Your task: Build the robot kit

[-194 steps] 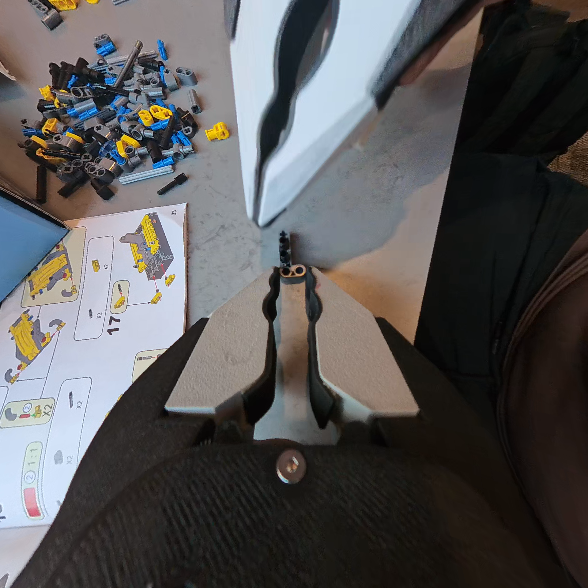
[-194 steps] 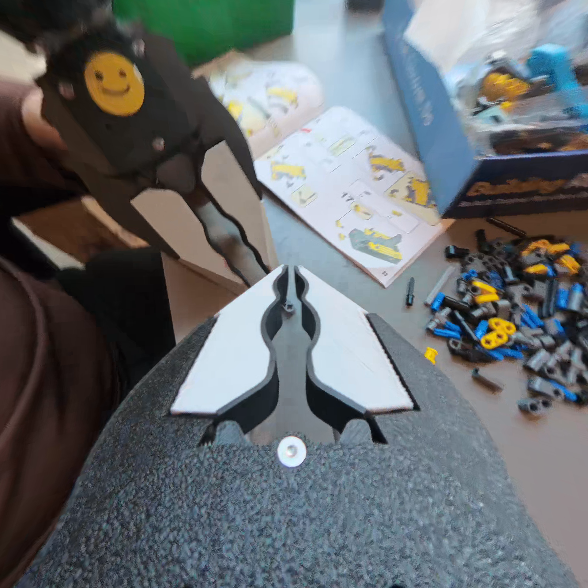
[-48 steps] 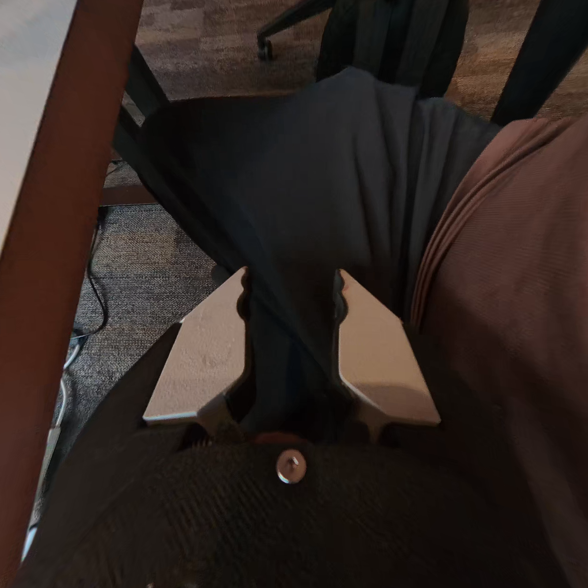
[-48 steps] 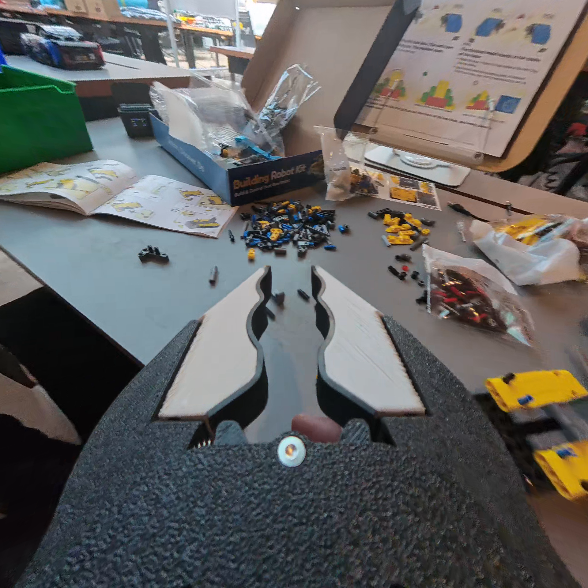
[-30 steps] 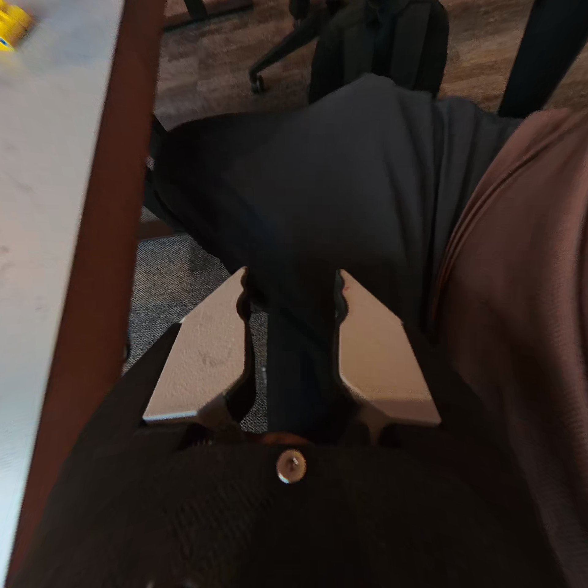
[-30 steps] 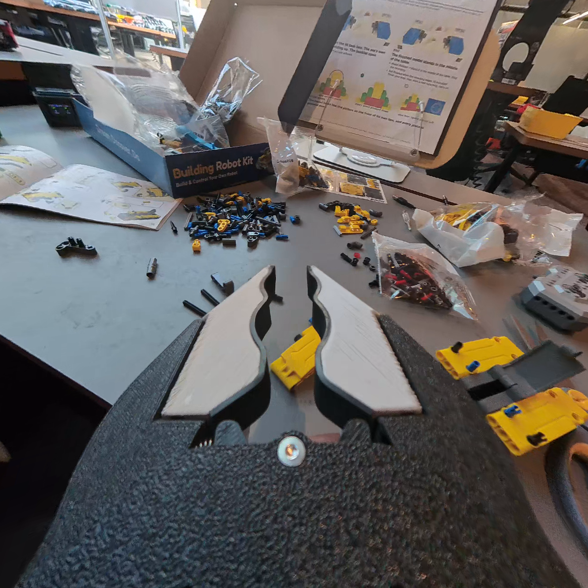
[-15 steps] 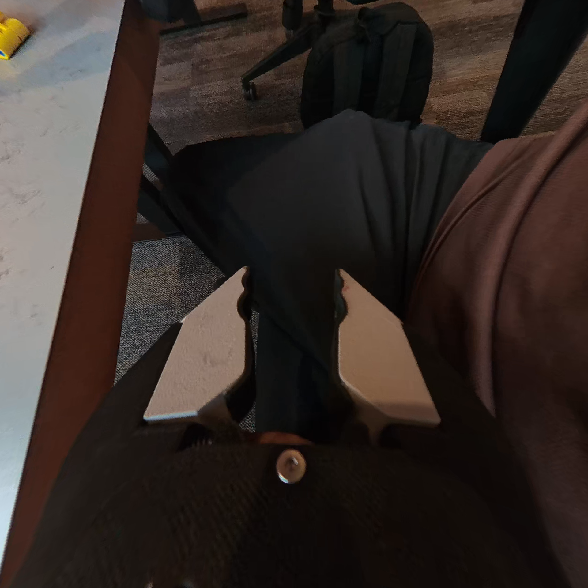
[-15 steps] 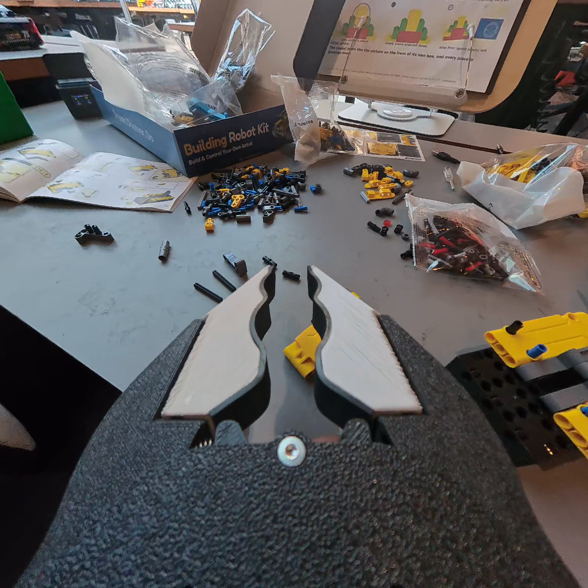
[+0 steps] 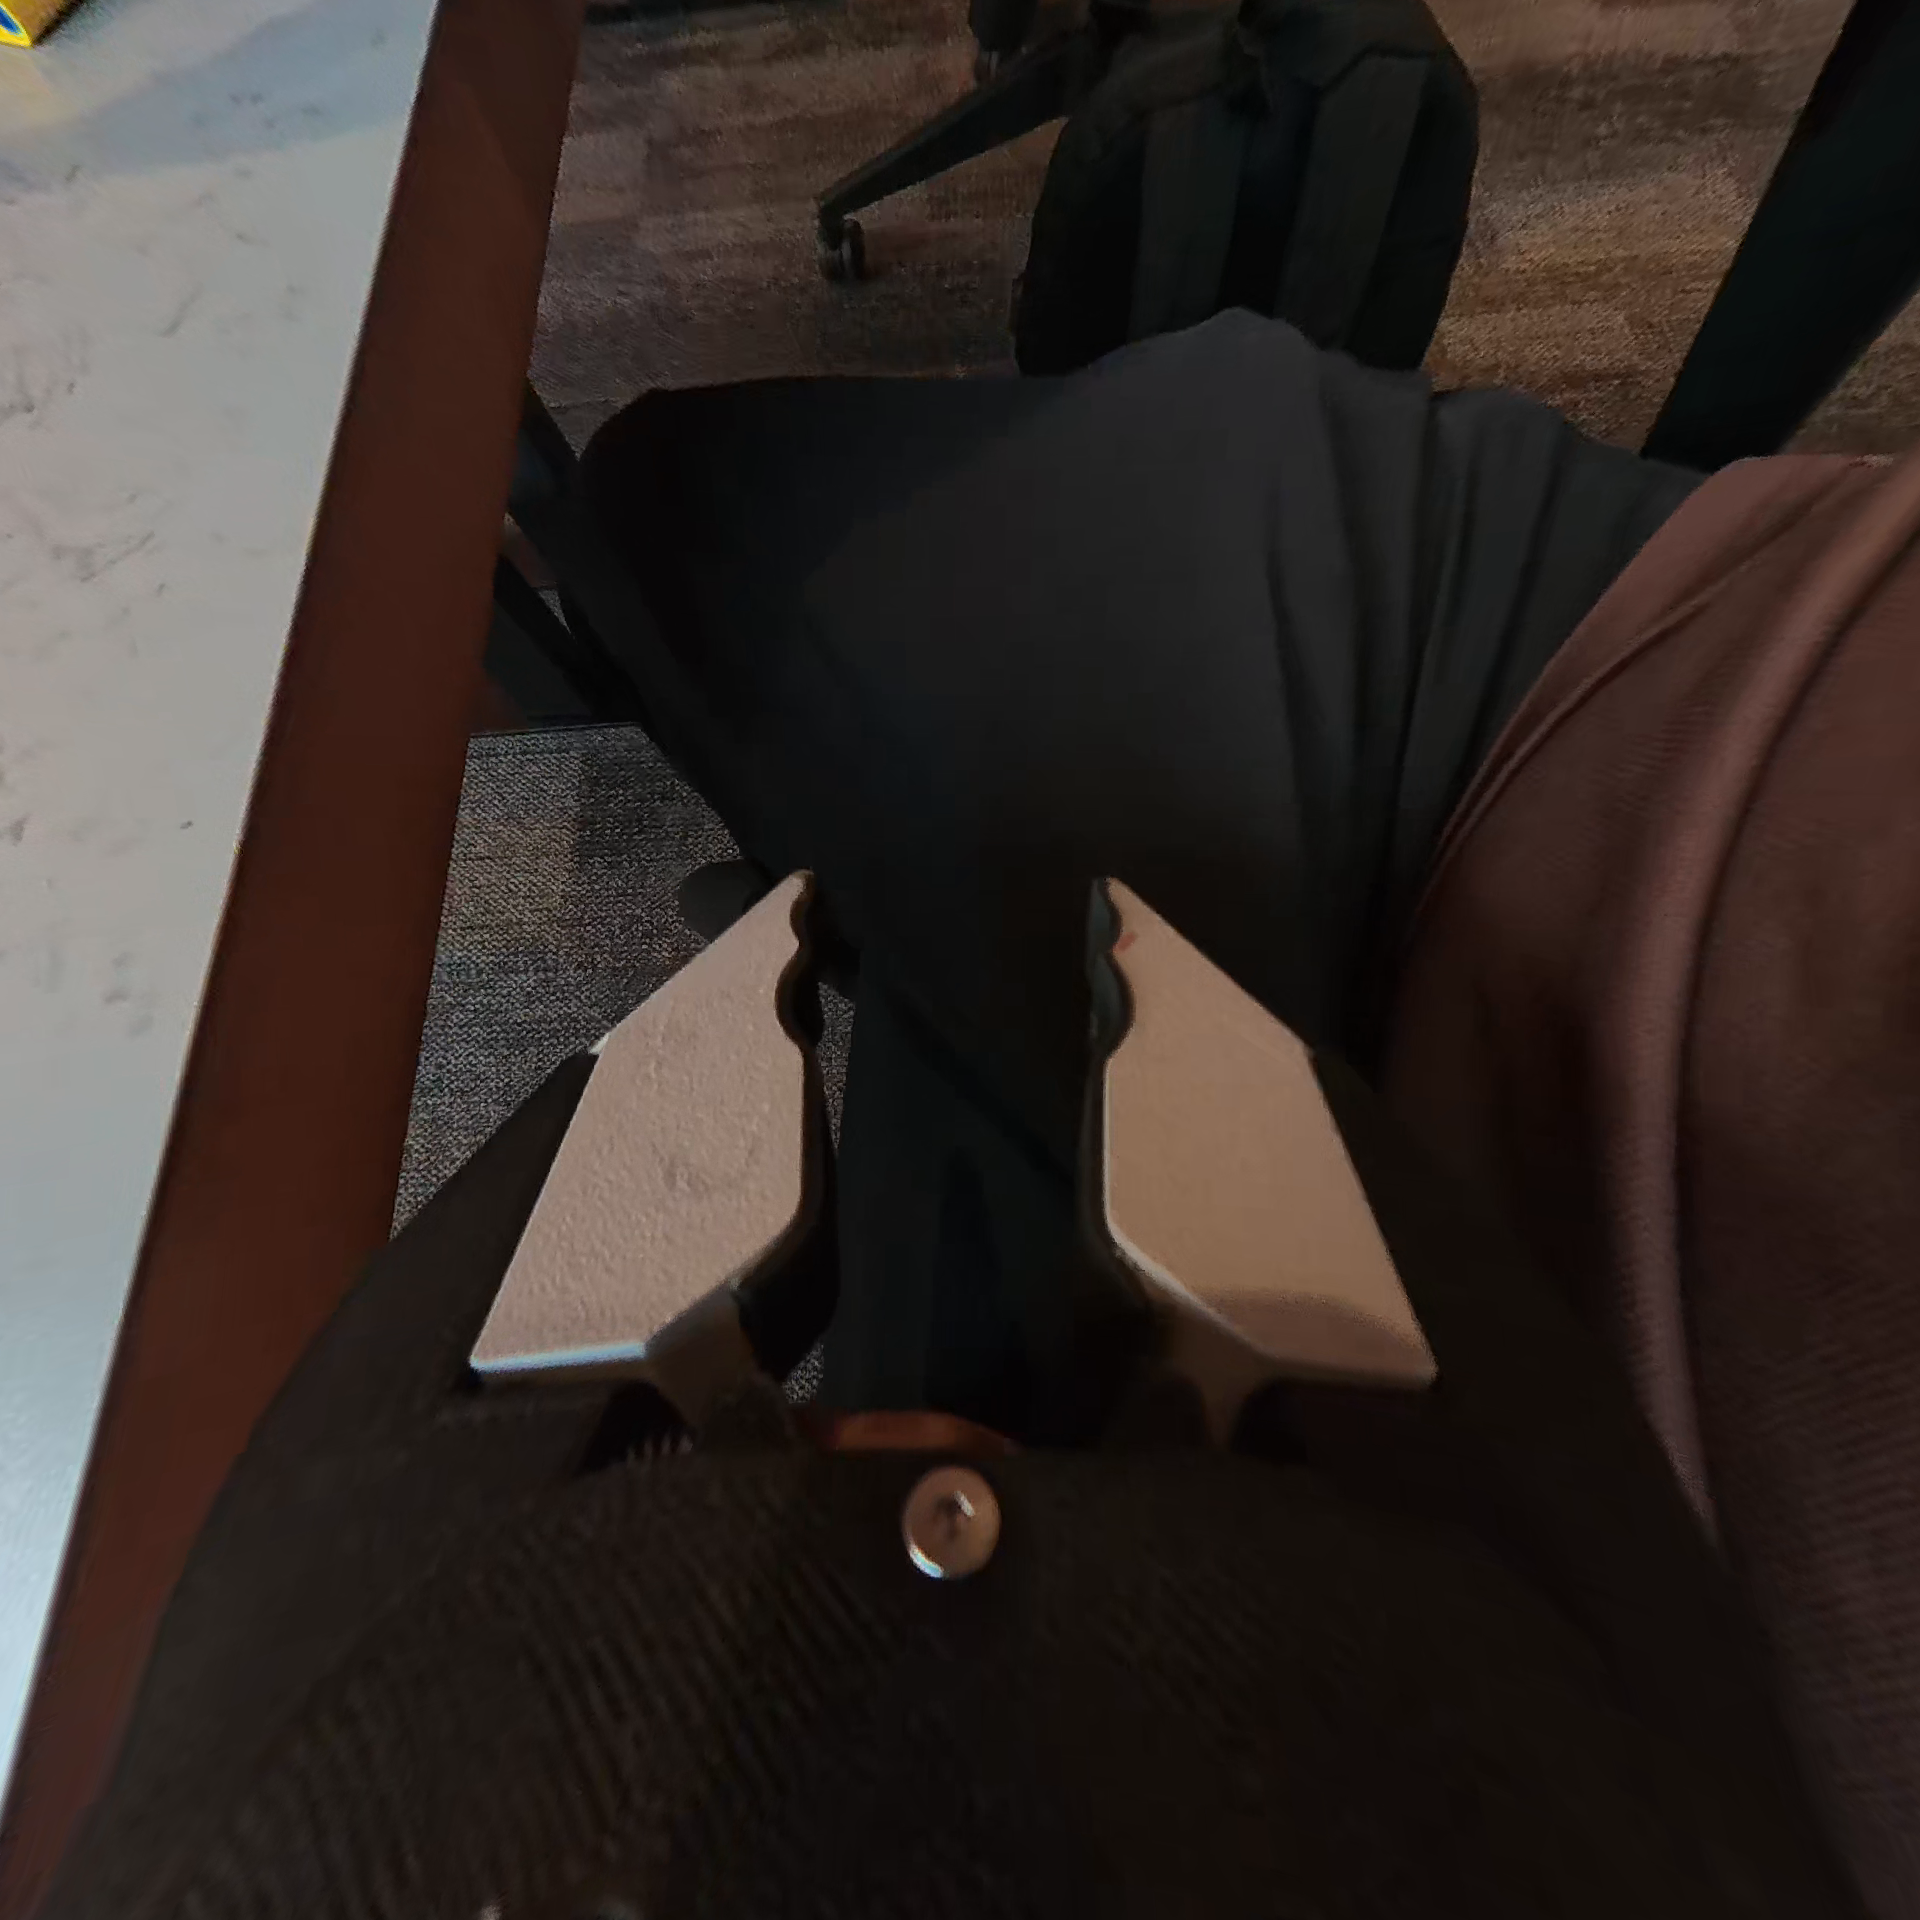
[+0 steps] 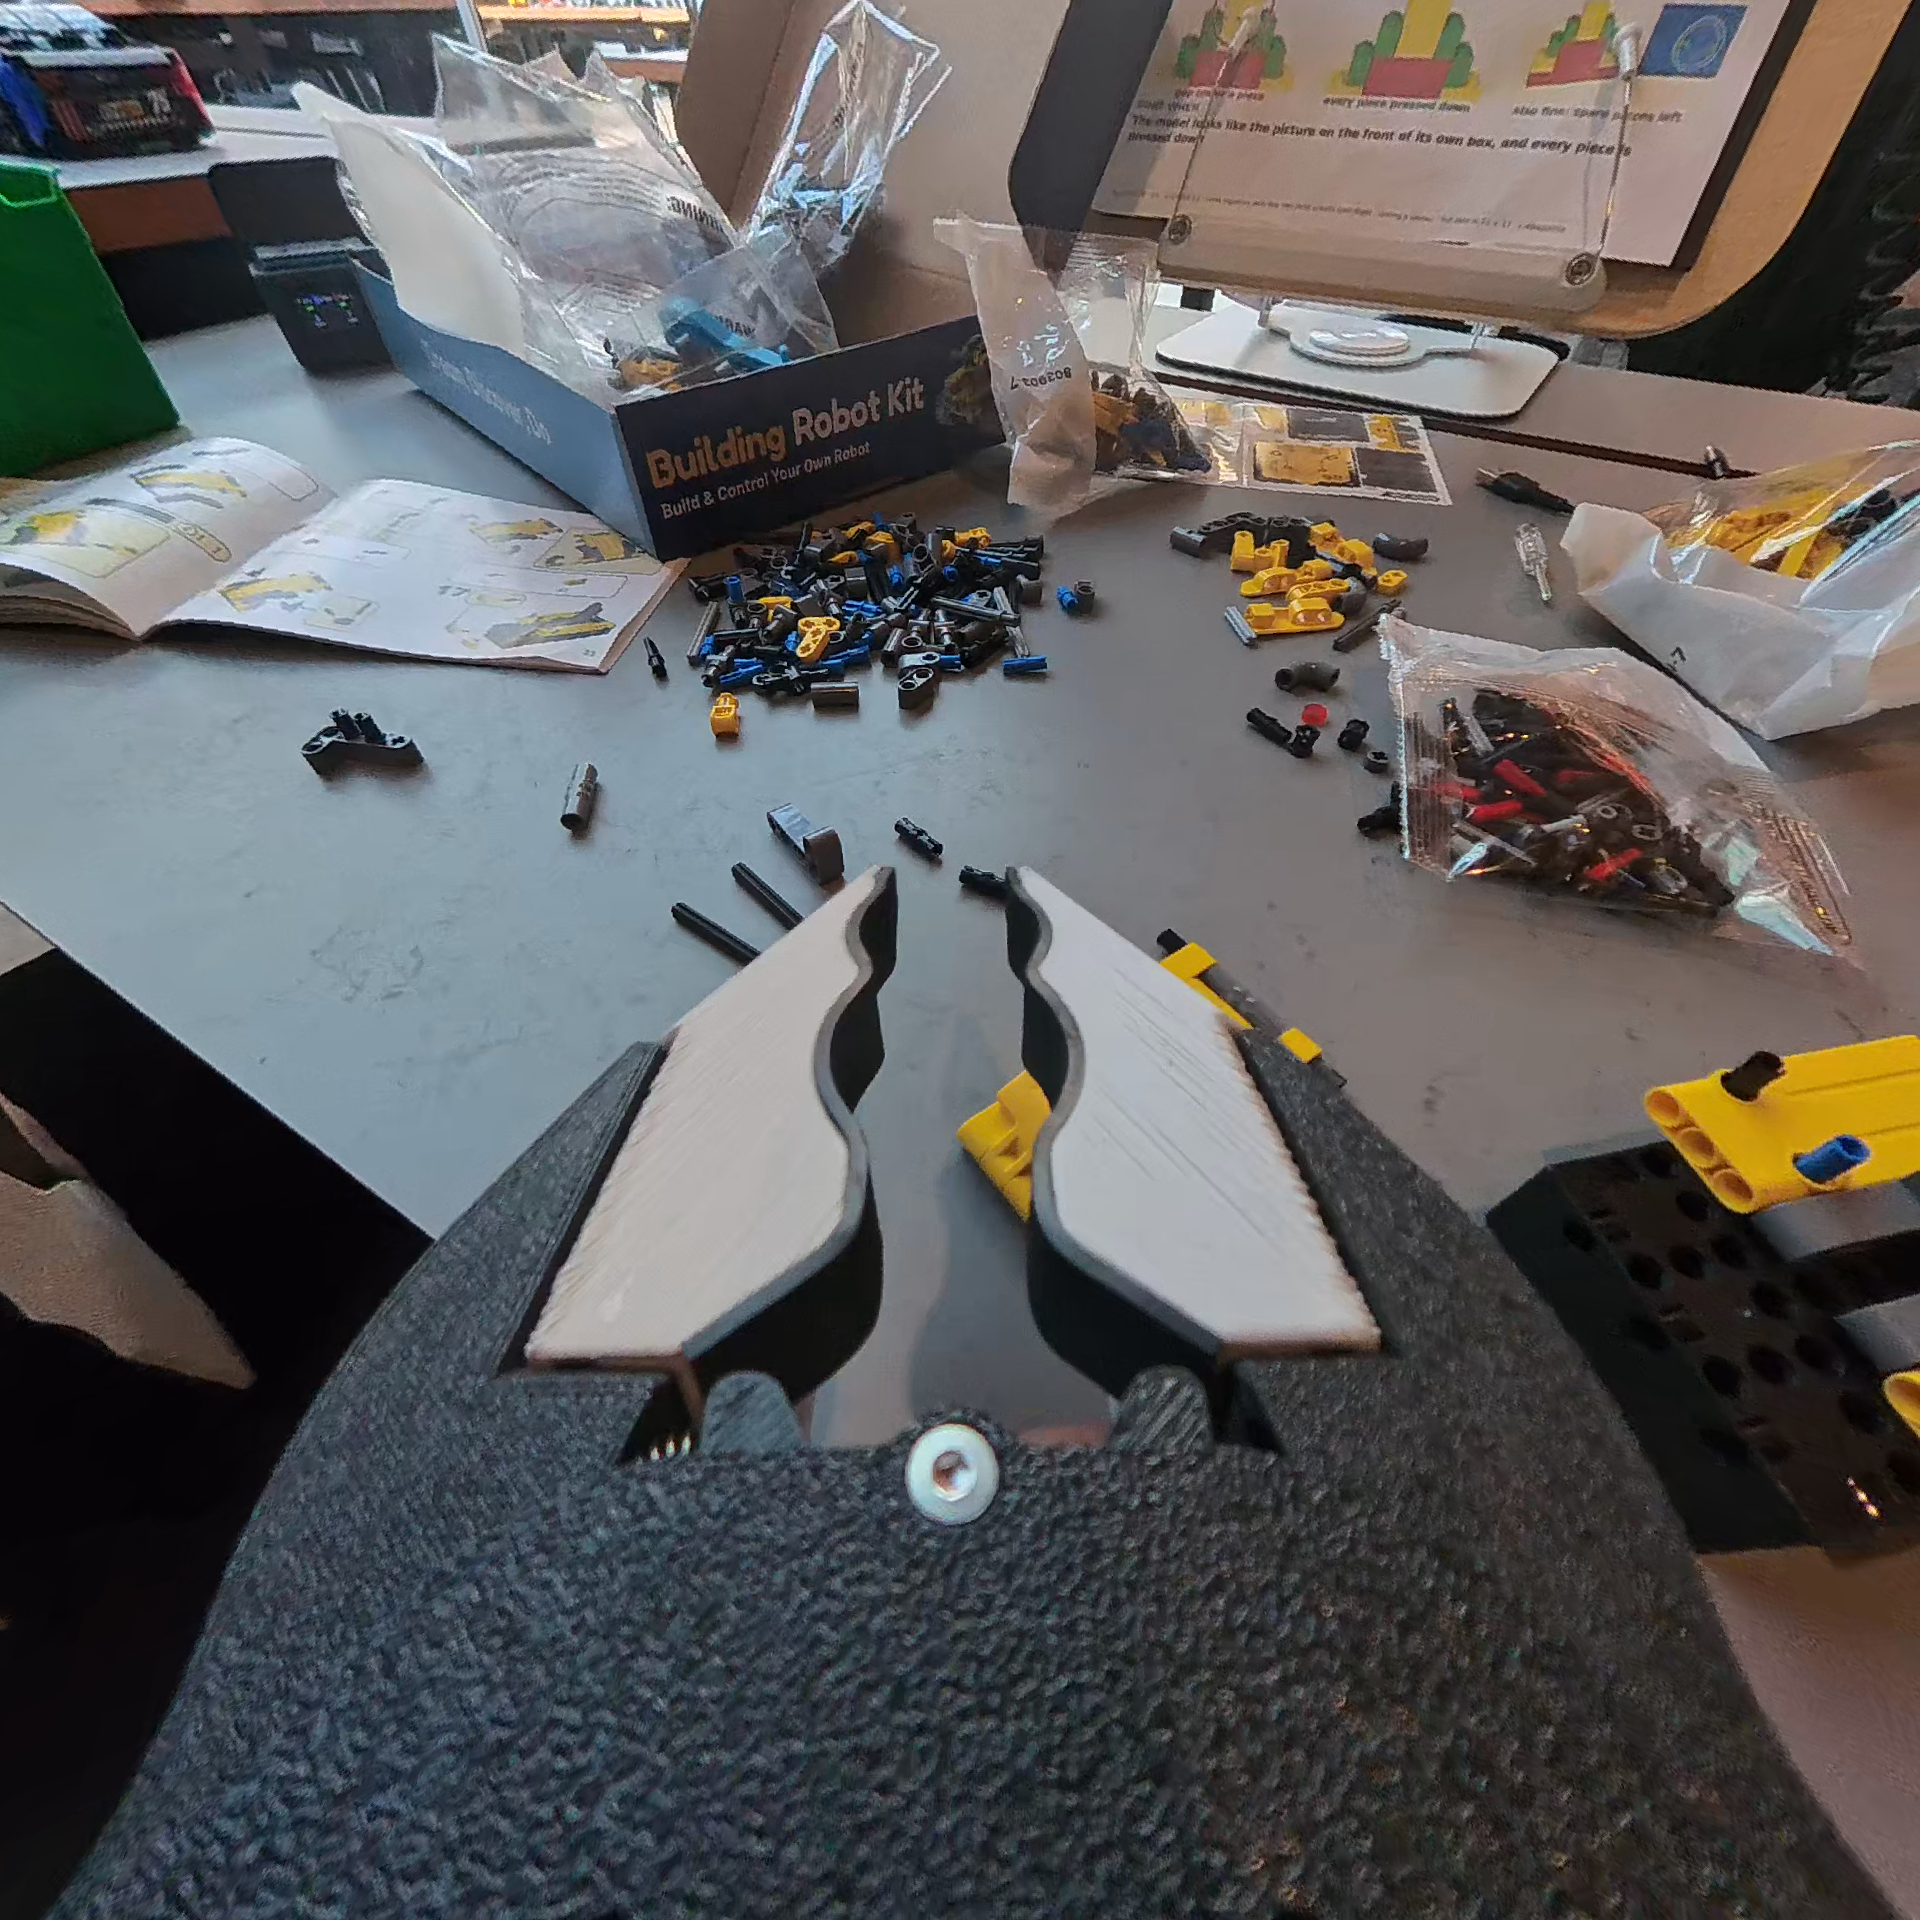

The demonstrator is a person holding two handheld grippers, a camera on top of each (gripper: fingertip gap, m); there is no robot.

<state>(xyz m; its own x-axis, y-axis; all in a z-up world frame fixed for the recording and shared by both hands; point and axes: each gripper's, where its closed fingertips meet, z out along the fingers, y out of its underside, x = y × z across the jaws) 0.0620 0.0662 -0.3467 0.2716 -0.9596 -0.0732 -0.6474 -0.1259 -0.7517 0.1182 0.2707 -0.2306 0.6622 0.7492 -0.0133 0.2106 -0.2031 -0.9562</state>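
Left gripper (image 9: 951,899) parted, empty, off the table edge (image 9: 343,831) over the person's lap (image 9: 1091,623). Right gripper (image 10: 951,883) parted, empty, above a yellow beam (image 10: 1003,1138). Risk: closing now could nudge nearby black pins (image 10: 920,837) off the table.

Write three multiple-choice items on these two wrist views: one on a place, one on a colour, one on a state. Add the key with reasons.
1. Where does the left gripper hang?
A. over the parts pile
B. off the table edge, over the person's lap
C. inside the box

2. What colour is the brick between the right gripper's fingers?
A. yellow
B. red
C. green

3. How do the right gripper's fingers stand?
A. shut on a pin
B. shut on the brick
C. apart, gripping nothing

Key: B, the table edge runs at its left, dark trousers below. A, its yellow end shows in the gap. C, bare table shows between the fingers.
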